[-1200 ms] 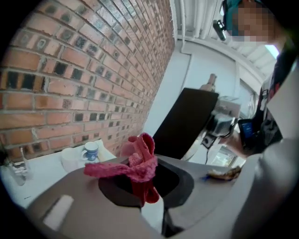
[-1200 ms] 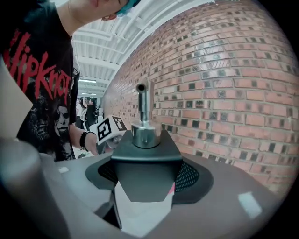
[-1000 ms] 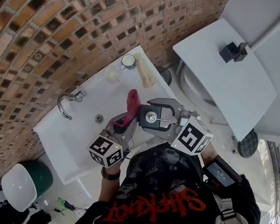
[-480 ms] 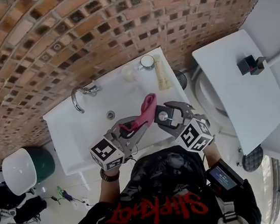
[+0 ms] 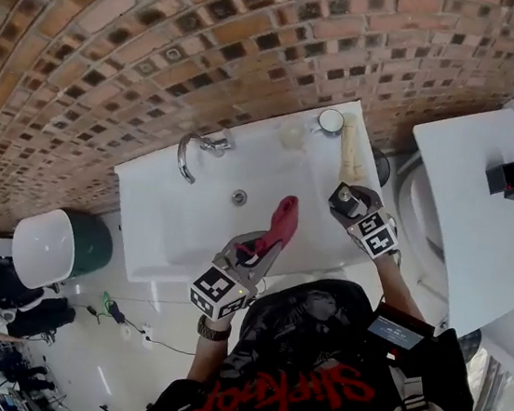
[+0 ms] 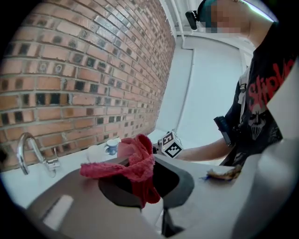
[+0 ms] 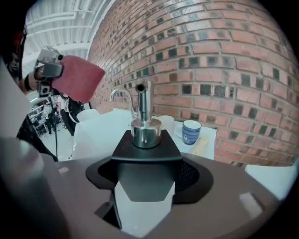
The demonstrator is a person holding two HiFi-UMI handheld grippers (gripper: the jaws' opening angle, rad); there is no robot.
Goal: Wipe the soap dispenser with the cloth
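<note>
A brick wall (image 5: 166, 38) fills the top and left of the head view. Under it, mid-frame, sits a white sink (image 5: 171, 217). The person (image 5: 308, 385), in a black printed shirt, takes up the bottom of the frame with both arms reaching up toward the sink. A white shelf (image 5: 479, 229) runs down the right edge, and a green bin (image 5: 55, 244) with a white lid stands at the left edge, on the floor.

The left gripper (image 5: 266, 243) is over the front of the sink, just right of centre, with its marker cube (image 5: 223, 291) toward the person. Its jaws are pinched on a red cloth (image 5: 281, 222), which bunches up above them and droops between them.

The right gripper (image 5: 351, 203) is at the sink's right end, with its jaws clamped on the black body of the soap dispenser (image 7: 145, 154). The dispenser is upright, its chrome pump pointing straight up. I can't tell whether it rests on the sink or is held just above it. The cloth and dispenser are apart, the cloth to the left.

A curved tap (image 5: 194, 149) rises at the back of the sink, left of centre. A blue-patterned cup (image 5: 331, 120) sits at the back right corner, with a pale long thing (image 5: 350, 151) lying just right of it.
</note>
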